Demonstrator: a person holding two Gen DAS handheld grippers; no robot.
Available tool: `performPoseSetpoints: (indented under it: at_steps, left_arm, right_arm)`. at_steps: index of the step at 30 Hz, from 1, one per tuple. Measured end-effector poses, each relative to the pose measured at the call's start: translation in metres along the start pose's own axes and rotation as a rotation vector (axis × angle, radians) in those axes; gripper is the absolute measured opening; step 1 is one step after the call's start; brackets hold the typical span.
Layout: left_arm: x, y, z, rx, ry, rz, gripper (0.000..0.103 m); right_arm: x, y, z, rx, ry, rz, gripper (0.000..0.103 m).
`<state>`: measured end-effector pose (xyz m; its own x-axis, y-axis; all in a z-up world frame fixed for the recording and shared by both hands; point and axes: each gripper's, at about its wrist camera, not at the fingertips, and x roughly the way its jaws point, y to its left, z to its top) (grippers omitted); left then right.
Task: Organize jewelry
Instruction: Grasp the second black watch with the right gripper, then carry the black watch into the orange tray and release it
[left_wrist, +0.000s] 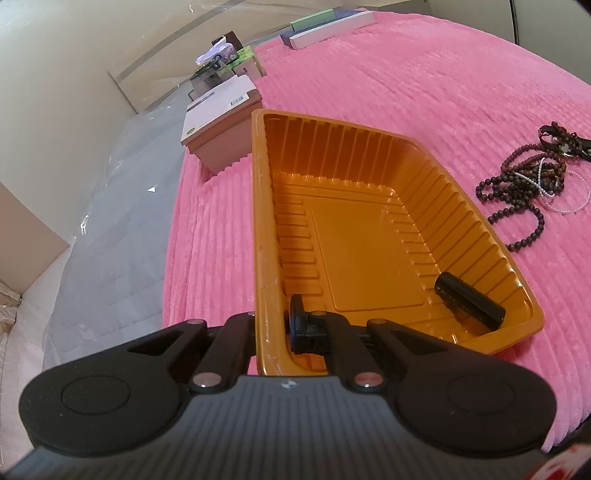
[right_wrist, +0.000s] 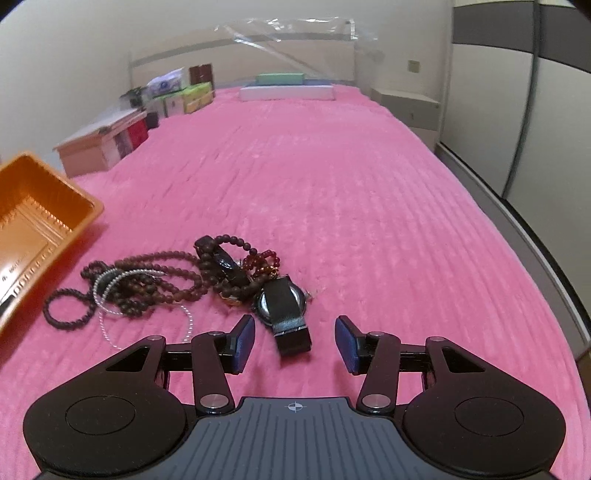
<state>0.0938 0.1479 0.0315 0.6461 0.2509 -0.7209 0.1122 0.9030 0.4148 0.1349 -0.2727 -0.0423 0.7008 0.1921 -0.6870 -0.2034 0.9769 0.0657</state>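
An orange plastic tray (left_wrist: 259, 221) lies on the pink bedspread (right_wrist: 332, 184). My left gripper (left_wrist: 273, 322) is shut on the tray's near left wall, one finger inside and one outside. A black oblong piece (left_wrist: 469, 301) lies in the tray's near right corner. To the tray's right lies a tangle of dark bead strings (right_wrist: 147, 277) with a silver chain (right_wrist: 110, 284), a red bead bracelet (right_wrist: 262, 260) and a black watch (right_wrist: 282, 301). The same pile of jewelry (left_wrist: 528, 184) shows in the left wrist view. My right gripper (right_wrist: 295, 343) stands open just short of the watch strap, touching nothing.
Cardboard boxes (right_wrist: 99, 147) line the bed's left side beyond the tray (right_wrist: 44, 199). Pillows (right_wrist: 286, 90) lie at the far end. A wardrobe (right_wrist: 517, 110) stands past the bed's right edge. Clear plastic sheet (left_wrist: 110, 221) covers the bed's left part.
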Motion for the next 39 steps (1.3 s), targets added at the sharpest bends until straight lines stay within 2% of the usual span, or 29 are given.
performPoseSetpoints:
  at_steps: [7, 8, 9, 10, 14, 29, 33, 39]
  left_arm:
    - [0.001, 0.000, 0.000, -0.002, 0.007, -0.001, 0.003]
    - [0.000, -0.001, 0.001, -0.001, 0.007, 0.000, 0.003]
    - [0.000, 0.000, 0.001, 0.000, 0.007, 0.001, 0.003]
    - [0.000, -0.001, 0.001, 0.002, 0.006, 0.001, 0.003]
    - [0.001, 0.000, 0.001, 0.004, 0.007, 0.002, 0.003]
    - [0.000, -0.001, 0.001, 0.012, 0.001, 0.004, 0.003]
    - [0.000, -0.001, 0.001, 0.013, 0.001, 0.004, 0.003]
    - [0.000, -0.001, 0.001, 0.011, 0.001, 0.004, 0.003]
  right_arm:
    - [0.027, 0.003, 0.002, -0.086, 0.065, 0.011, 0.046]
    - [0.028, 0.004, 0.002, -0.090, 0.068, 0.009, 0.043]
    - [0.028, 0.003, 0.003, -0.087, 0.071, 0.012, 0.028]
    - [0.026, 0.002, 0.004, -0.083, 0.070, 0.007, 0.024]
    - [0.012, 0.003, 0.005, -0.067, 0.052, -0.003, 0.023]
    - [-0.035, 0.009, 0.020, -0.030, 0.012, 0.064, 0.023]
    - [-0.042, 0.038, 0.036, -0.074, -0.013, 0.136, 0.023]
    - [-0.040, 0.105, 0.063, -0.131, -0.039, 0.331, 0.023]
